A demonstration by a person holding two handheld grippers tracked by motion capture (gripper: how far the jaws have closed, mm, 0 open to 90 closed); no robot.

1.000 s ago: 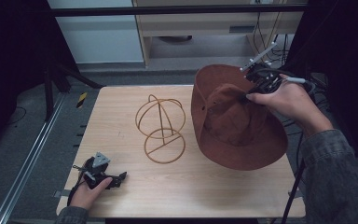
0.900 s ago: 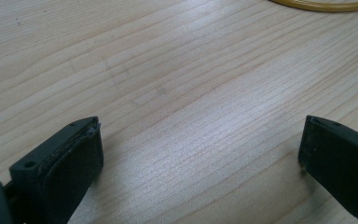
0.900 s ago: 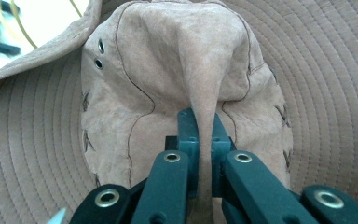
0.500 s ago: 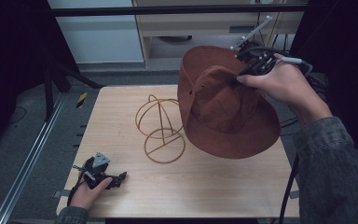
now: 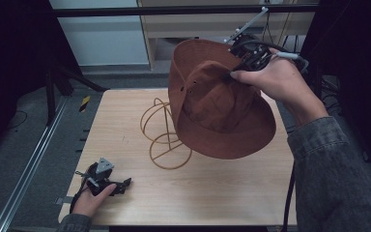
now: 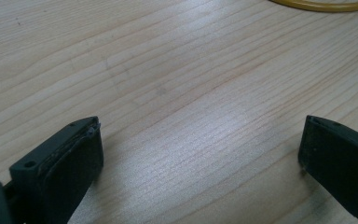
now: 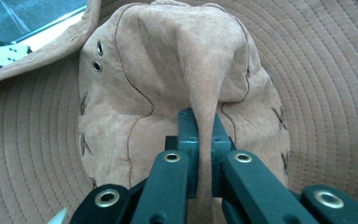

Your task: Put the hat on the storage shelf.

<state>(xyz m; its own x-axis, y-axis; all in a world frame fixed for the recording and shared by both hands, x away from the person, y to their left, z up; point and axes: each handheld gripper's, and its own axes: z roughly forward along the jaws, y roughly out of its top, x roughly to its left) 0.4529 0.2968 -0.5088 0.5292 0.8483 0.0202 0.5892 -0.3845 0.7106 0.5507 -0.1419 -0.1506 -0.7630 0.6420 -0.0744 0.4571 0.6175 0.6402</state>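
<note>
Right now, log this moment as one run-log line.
right gripper: shut on hat crown, hat held above stand | left gripper: open, low over table

High view looks forward and down over the whole surface point(image 5: 222, 193) from the person's side. Left gripper view sits very near the wood, facing the wire stand point(image 6: 321, 4). Right gripper view looks close-up at the hat point(image 7: 168, 60); high view shares both.
</note>
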